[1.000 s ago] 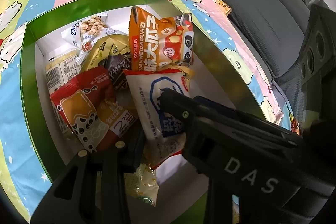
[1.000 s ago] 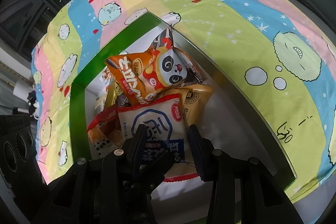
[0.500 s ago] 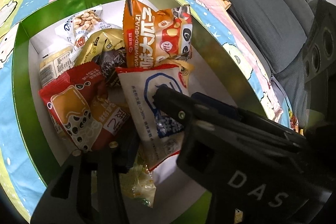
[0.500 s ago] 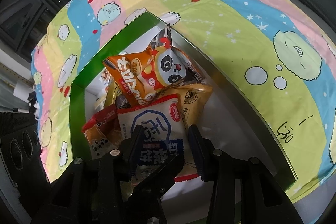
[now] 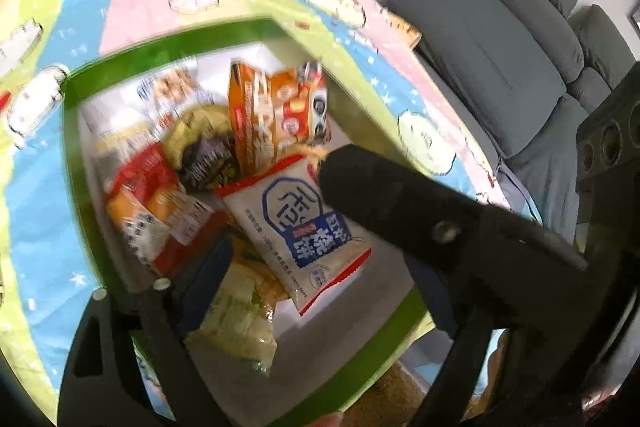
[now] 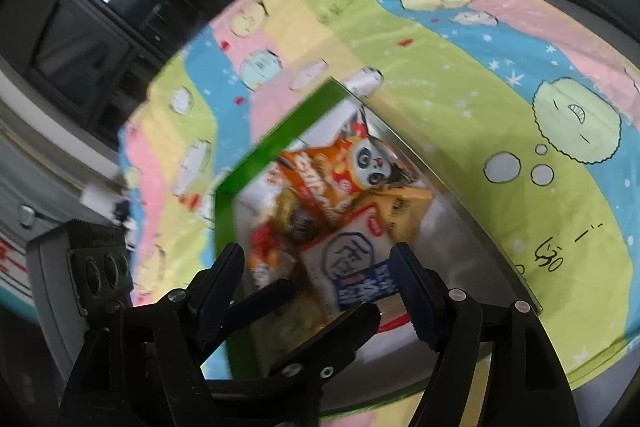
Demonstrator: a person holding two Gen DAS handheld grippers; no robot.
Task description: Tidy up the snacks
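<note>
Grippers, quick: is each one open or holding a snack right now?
Left gripper: opening, holding nothing.
Right gripper: opening, holding nothing; white packet lies below.

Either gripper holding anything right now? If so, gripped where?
Nothing held. Left gripper and right gripper jaws are opening, clear of the white snack packet lying in the green box.

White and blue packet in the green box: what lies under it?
The white and blue packet overlaps a pale yellow-green bag and the orange panda bag's lower edge; anything directly beneath is covered.
</note>
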